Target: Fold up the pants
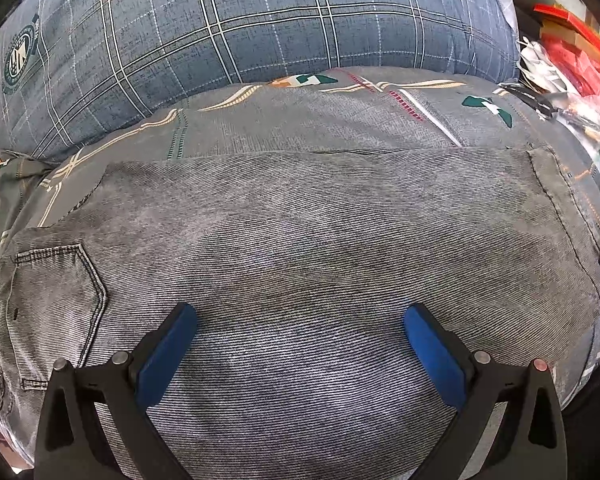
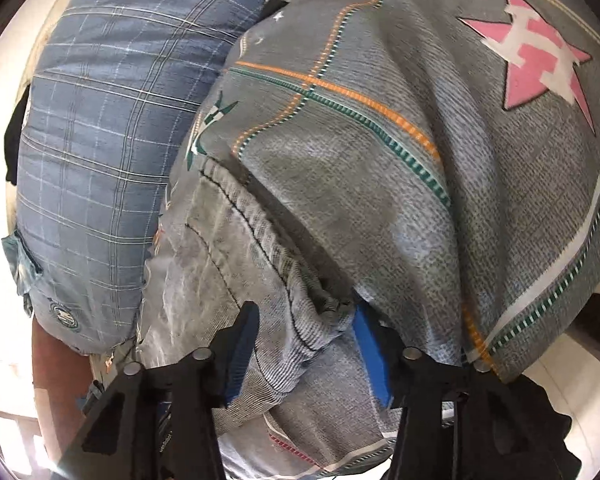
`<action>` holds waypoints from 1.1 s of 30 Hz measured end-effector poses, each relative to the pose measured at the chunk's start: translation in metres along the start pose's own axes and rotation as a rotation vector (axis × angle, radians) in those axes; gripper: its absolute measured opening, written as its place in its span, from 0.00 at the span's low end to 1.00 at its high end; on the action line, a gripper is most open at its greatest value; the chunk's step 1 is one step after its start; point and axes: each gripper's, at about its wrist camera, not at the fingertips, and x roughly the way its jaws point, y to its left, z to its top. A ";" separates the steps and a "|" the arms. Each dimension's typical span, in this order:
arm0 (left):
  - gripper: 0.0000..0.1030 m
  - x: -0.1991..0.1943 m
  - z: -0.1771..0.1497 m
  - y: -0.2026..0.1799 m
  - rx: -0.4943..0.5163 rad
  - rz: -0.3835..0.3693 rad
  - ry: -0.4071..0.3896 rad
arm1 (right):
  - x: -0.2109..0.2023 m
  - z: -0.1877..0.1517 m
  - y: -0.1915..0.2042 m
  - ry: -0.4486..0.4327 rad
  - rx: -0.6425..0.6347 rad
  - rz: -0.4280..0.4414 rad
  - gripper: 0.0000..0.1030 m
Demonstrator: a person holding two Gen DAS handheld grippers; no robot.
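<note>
Grey denim pants (image 1: 300, 240) lie folded lengthwise across a bed, back pocket (image 1: 56, 280) at the left and leg hem (image 1: 548, 184) at the right. My left gripper (image 1: 300, 314) hangs open just above the middle of the pants, with nothing between its blue pads. In the right wrist view the stitched hem end of the pants (image 2: 236, 240) runs down between the fingers of my right gripper (image 2: 305, 312). Bunched hem cloth sits in the gap, but the pads stand apart and do not clamp it.
A grey patterned bedsheet (image 1: 320, 120) (image 2: 380, 120) lies under the pants and drapes over the bed's edge. A blue plaid pillow (image 1: 220, 32) (image 2: 92, 140) sits behind. Red boxes and bags (image 1: 572, 48) crowd the far right. Pale floor (image 2: 580, 380) shows below the bed.
</note>
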 end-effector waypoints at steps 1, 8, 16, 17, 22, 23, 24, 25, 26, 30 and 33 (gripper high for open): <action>1.00 0.000 0.000 0.000 0.001 -0.001 0.000 | 0.000 0.000 0.000 0.000 -0.001 0.000 0.49; 1.00 0.003 0.000 0.002 0.002 -0.016 0.003 | -0.016 -0.008 0.014 -0.056 -0.072 0.005 0.40; 1.00 0.003 -0.001 0.003 0.004 -0.022 -0.006 | 0.003 -0.006 -0.004 0.006 0.013 0.068 0.42; 1.00 0.003 -0.001 0.002 0.004 -0.021 -0.006 | 0.002 -0.006 -0.003 0.008 0.013 0.081 0.42; 1.00 0.004 -0.001 0.002 0.008 -0.025 -0.010 | -0.025 -0.007 -0.003 -0.087 0.040 0.133 0.42; 1.00 0.004 -0.001 0.002 0.010 -0.025 -0.012 | -0.029 -0.008 -0.001 -0.104 0.034 0.132 0.42; 1.00 0.004 -0.001 0.002 0.011 -0.024 -0.013 | -0.031 -0.008 -0.001 -0.105 0.030 0.123 0.42; 1.00 0.004 -0.001 0.002 0.011 -0.022 -0.013 | -0.028 -0.008 -0.002 -0.083 0.028 0.117 0.43; 1.00 0.004 0.000 0.002 0.010 -0.021 -0.013 | -0.024 -0.009 -0.004 -0.068 0.030 0.104 0.44; 1.00 0.004 -0.001 0.002 0.010 -0.024 -0.015 | -0.006 -0.016 -0.016 -0.011 0.089 0.114 0.44; 1.00 0.004 0.000 0.002 0.013 -0.027 -0.015 | -0.002 -0.020 -0.017 -0.007 0.090 0.134 0.46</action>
